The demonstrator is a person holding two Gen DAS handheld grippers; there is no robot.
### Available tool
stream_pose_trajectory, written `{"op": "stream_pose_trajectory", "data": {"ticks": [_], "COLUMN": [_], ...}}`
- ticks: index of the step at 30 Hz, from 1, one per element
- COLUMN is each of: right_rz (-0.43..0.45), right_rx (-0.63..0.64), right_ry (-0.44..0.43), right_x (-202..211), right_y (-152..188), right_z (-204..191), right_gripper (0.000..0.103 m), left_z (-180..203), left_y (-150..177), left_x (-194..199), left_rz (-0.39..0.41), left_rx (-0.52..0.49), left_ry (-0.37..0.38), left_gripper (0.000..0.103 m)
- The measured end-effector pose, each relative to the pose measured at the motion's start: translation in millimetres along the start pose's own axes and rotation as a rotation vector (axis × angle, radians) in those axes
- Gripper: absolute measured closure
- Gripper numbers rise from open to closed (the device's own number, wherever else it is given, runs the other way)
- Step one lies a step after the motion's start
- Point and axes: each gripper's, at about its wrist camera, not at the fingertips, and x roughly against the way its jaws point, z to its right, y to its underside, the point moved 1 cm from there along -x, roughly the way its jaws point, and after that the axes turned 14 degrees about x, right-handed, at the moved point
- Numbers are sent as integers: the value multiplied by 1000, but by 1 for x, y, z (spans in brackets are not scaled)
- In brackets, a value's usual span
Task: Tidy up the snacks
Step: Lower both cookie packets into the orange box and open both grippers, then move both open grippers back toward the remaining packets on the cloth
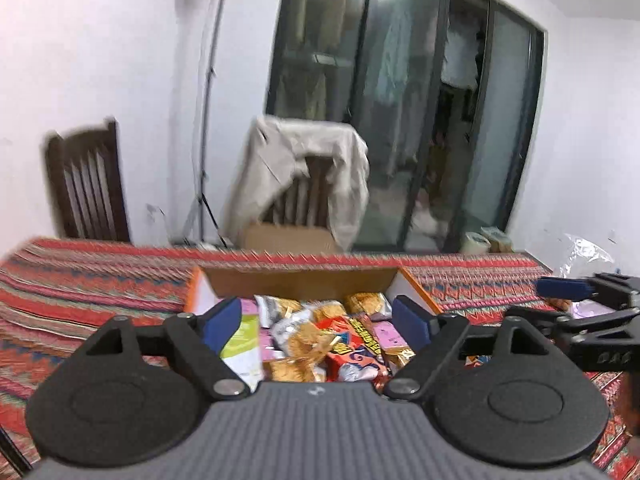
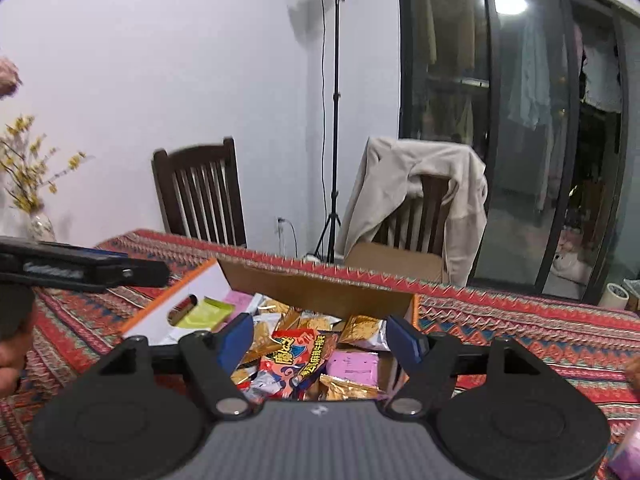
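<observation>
1. And here's the cardboard box (image 1: 304,280), flaps open, sitting on the patterned tablecloth (image 1: 80,292) at 12 o'clock from the left gripper, packed with snack packets.
2. Inside: a red snack packet (image 2: 298,354) with yellow lettering lies on top of the pile, gold packets (image 2: 362,330) around it, a pink packet (image 2: 354,366) at its 3 o'clock, touching.
3. A lime-green packet (image 2: 204,312) rests against the white flap (image 2: 160,316) at 10 o'clock in the right wrist view.
4. Left gripper (image 1: 318,320): jaws wide apart, blue pads either side of the box opening, gripping nothing.
5. Right gripper (image 2: 322,338): jaws spread too, nothing between them, hovering above the pile.
6. In the left wrist view the right gripper shows at 3 o'clock, beside the box.
7. Beyond the table: a dark wooden chair (image 2: 200,196) at 11 o'clock, a second chair draped with a beige jacket (image 2: 416,184) at 1 o'clock, a light stand (image 2: 334,120) between them.
8. Yellow flowers in a vase (image 2: 40,226) at 9 o'clock; glass sliding doors (image 2: 520,120) at 2 o'clock.
</observation>
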Motion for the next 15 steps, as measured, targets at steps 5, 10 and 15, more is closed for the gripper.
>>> {"op": "stream_pose_trajectory", "data": {"ticks": [5,10,15], "right_rz": [74,105,71], "right_rx": [3,32,40], "right_ry": [13,0,57], "right_x": [75,131,164], "right_y": [27,73,132], "right_z": [-15,-46,-80], "right_gripper": [18,15,15], "left_z": [2,4,2], "left_y": [47,106,166], "left_x": [81,140,160], "left_rz": [95,130,75], "left_rx": [-7,-5,-31], "left_ry": [-3,-9,-50], "left_gripper": [7,0,0]}}
